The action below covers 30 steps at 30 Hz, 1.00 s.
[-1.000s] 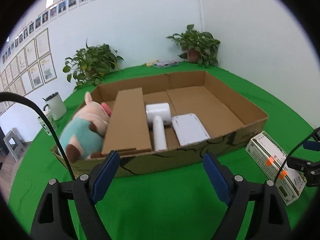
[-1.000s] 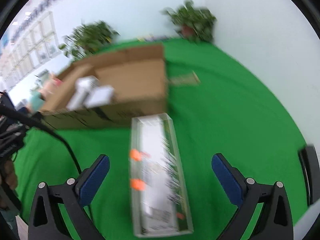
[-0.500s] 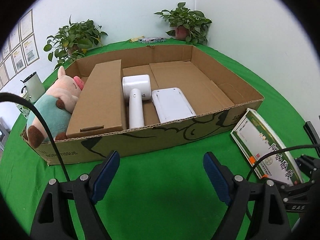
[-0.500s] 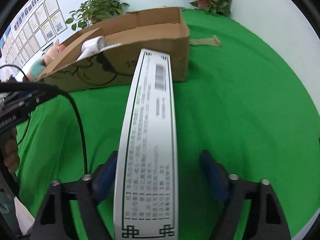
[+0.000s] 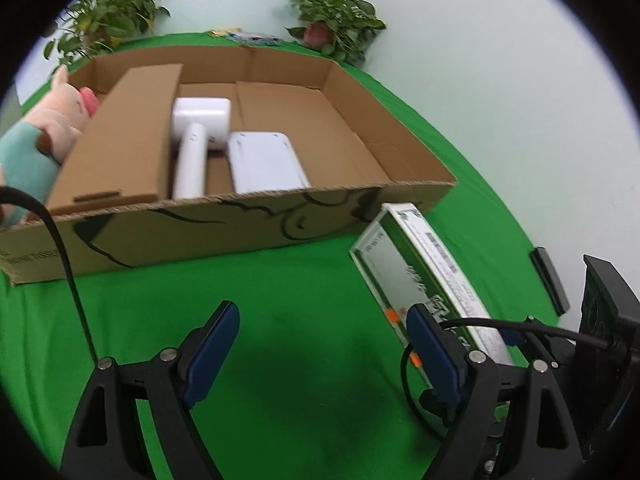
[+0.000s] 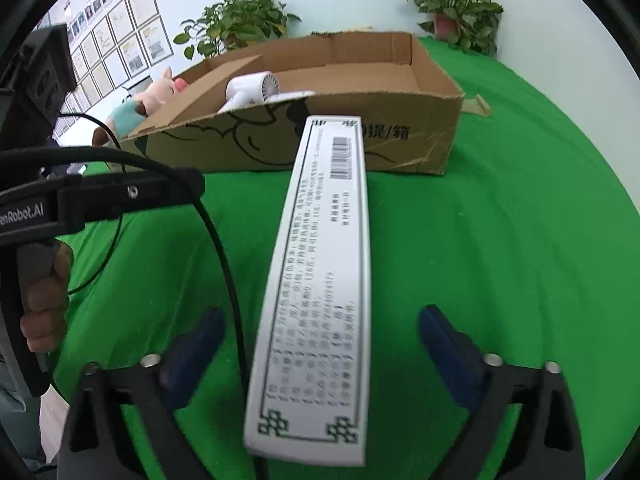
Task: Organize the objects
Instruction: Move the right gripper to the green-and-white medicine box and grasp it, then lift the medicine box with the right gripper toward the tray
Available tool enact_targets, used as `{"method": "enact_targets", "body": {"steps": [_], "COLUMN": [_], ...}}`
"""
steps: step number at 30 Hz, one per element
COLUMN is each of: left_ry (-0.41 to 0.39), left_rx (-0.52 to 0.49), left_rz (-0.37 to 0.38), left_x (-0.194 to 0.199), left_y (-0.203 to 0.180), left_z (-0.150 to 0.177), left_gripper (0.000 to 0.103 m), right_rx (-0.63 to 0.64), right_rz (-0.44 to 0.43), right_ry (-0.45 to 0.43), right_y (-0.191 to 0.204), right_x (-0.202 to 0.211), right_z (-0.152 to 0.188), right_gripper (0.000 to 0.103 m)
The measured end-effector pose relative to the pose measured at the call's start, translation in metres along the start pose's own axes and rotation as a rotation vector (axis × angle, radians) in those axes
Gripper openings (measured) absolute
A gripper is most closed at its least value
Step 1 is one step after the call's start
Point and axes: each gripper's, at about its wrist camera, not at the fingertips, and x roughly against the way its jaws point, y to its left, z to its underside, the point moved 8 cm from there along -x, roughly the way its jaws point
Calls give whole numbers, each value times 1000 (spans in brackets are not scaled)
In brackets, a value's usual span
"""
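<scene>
A long white and green carton (image 6: 320,280) stands on its edge on the green cloth, between the fingers of my right gripper (image 6: 316,344). The jaws are wide apart and do not touch it. The carton also shows in the left wrist view (image 5: 424,276), its far end near the box corner. The open cardboard box (image 5: 224,224) holds a white hair dryer (image 5: 196,136), a flat white device (image 5: 264,160) and a cardboard divider (image 5: 120,136). A plush pig (image 5: 36,140) lies at its left end. My left gripper (image 5: 324,344) is open and empty above the cloth.
Two potted plants (image 5: 336,16) (image 5: 108,16) stand at the back by the wall. Framed papers (image 6: 120,52) hang on the left wall. A brown scrap (image 6: 476,106) lies right of the box. A black device (image 5: 548,280) lies at the table's right edge.
The right gripper's jaws have opened wider around the carton. The left gripper has swung right and closer to the carton.
</scene>
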Motion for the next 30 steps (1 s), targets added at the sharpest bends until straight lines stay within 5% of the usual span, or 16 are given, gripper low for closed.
{"method": "enact_targets", "body": {"steps": [8, 13, 15, 17, 21, 30], "left_ry": [72, 92, 92, 84, 72, 62], "left_rx": [43, 86, 101, 112, 152, 212], "left_rz": [157, 195, 208, 213, 233, 270], "left_x": [-28, -42, -41, -38, -33, -27], "left_y": [-26, -31, -29, -25, -16, -12], "left_z": [8, 6, 7, 7, 9, 13], "left_gripper": [86, 85, 85, 86, 86, 84], "right_rx": [6, 3, 16, 18, 21, -284], "right_rz": [5, -38, -37, -43, -52, -492], "right_ry": [-75, -2, 7, 17, 22, 65], "right_y": [-33, -27, -21, -14, -5, -8], "right_x": [34, 23, 20, 16, 16, 15], "right_z": [5, 15, 18, 20, 25, 18], "right_gripper": [102, 102, 93, 66, 38, 39]}}
